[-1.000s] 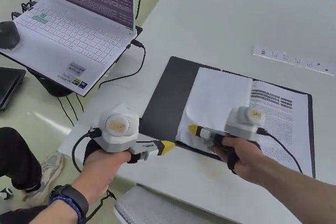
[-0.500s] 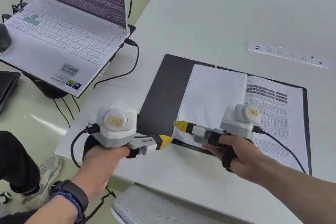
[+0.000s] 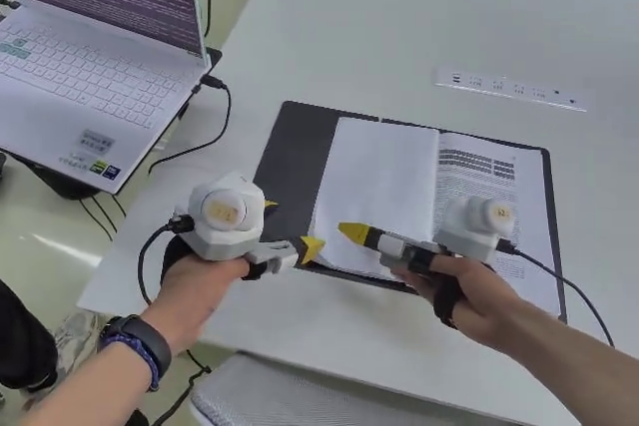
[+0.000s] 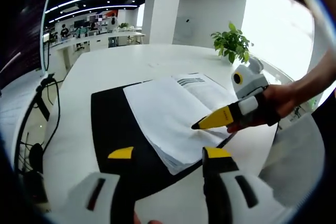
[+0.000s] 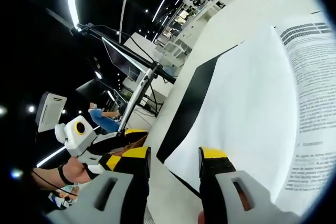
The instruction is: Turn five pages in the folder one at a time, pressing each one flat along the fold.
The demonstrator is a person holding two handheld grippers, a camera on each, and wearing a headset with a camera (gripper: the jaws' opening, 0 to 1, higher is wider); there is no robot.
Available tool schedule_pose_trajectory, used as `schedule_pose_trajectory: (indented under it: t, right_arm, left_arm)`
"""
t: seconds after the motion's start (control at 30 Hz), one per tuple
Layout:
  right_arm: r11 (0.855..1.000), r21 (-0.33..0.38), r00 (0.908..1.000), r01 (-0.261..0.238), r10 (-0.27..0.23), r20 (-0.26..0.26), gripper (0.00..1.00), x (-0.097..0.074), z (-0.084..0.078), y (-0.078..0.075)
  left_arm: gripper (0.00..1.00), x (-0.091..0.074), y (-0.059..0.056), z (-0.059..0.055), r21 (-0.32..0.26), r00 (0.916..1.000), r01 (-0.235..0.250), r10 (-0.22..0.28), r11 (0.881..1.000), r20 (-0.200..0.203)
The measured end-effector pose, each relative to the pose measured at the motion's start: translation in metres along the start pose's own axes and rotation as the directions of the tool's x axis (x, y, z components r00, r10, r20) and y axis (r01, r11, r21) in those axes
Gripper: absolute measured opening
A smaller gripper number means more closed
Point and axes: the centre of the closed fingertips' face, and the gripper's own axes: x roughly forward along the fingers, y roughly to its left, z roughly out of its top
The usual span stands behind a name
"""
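folder [image 3: 290, 162]: lying open on the white counter [image 3: 399, 37], blank page [image 3: 379, 182] facing up
left claw [image 4: 168, 153]: jaws gaping wide, gripping nothing, pointing in at the folder's near edge
right claw [image 5: 175, 155]: jaws parted a bit, empty, just hovering over the blank page's near corner

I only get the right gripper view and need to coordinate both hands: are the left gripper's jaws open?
Observer: Yes, the left gripper has its jaws open and empty, by the folder's near left corner.
Operator: Where does my right tip sit?
Observer: The left gripper view shows the right gripper pointing over the white page; contact cannot be told.
Operator: Anything beyond the folder?
Observer: A power strip lies on the table, apart from the folder.
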Motion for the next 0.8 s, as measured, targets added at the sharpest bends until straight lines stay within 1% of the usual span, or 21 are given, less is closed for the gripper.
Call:
schedule_pose_trajectory:
  t: [0.03, 0.13, 0.17, 0.27, 0.37, 0.4, 0.47, 0.5, 0.57, 0.7, 0.77, 0.8]
  right_arm:
    - [1.000, -0.003, 0.9999, 0.004, -0.004, 0.011, 0.33, -0.003, 0.003, -0.001]
    - [0.999, -0.007, 0.9979, 0.037, -0.037, 0.053, 0.32, -0.016, 0.013, -0.009]
    - [0.999, 0.001, 0.9966, 0.043, -0.043, 0.070, 0.32, -0.021, 0.017, -0.009]
    - [0.999, 0.004, 0.9950, 0.053, -0.053, 0.085, 0.31, -0.033, 0.020, -0.015]
    - [0.998, 0.001, 0.9933, 0.068, -0.068, 0.093, 0.31, -0.046, 0.020, -0.019]
    - [0.997, 0.002, 0.9924, 0.073, -0.073, 0.099, 0.31, -0.049, 0.021, -0.021]
    - [0.996, 0.006, 0.9900, 0.085, -0.085, 0.113, 0.30, -0.054, 0.024, -0.025]
    - [0.996, 0.011, 0.9885, 0.091, -0.091, 0.120, 0.30, -0.057, 0.025, -0.028]
    - [0.995, 0.012, 0.9871, 0.096, -0.096, 0.128, 0.30, -0.062, 0.028, -0.030]
    - [0.995, 0.003, 0.9863, 0.104, -0.104, 0.128, 0.30, -0.068, 0.029, -0.034]
    - [0.994, 0.002, 0.9857, 0.110, -0.109, 0.128, 0.30, -0.070, 0.030, -0.037]
    - [0.994, 0.002, 0.9854, 0.111, -0.111, 0.129, 0.29, -0.071, 0.031, -0.038]
  left_arm:
    - [0.45, 0.003, -0.001, 0.000, 0.006, 1.0000, 0.005, -0.005, 1.000, -0.004]
    - [0.39, 0.018, -0.002, -0.007, 0.032, 0.9989, 0.013, -0.012, 0.999, -0.046]
    - [0.38, 0.021, -0.003, -0.007, 0.030, 0.9988, 0.019, -0.017, 0.999, -0.047]
    - [0.32, 0.030, -0.004, -0.010, 0.033, 0.9978, 0.026, -0.024, 0.999, -0.062]
    - [0.22, 0.035, -0.006, -0.011, 0.032, 0.9974, 0.035, -0.033, 0.999, -0.064]
    - [0.16, 0.036, -0.006, -0.011, 0.032, 0.9973, 0.035, -0.033, 0.999, -0.066]
    - [0.10, 0.040, -0.005, -0.014, 0.029, 0.9970, 0.032, -0.030, 0.999, -0.071]
    - [0.09, 0.041, -0.006, -0.016, 0.023, 0.9967, 0.034, -0.033, 0.999, -0.075]
    - [0.08, 0.043, -0.008, -0.018, 0.015, 0.9961, 0.042, -0.040, 0.999, -0.079]
    - [0.00, 0.046, -0.010, -0.024, 0.006, 0.9948, 0.046, -0.046, 0.999, -0.091]
    - [0.00, 0.047, -0.009, -0.029, -0.009, 0.9942, 0.039, -0.039, 0.999, -0.100]
    - [0.00, 0.048, -0.008, -0.035, -0.023, 0.9926, 0.034, -0.036, 0.999, -0.116]
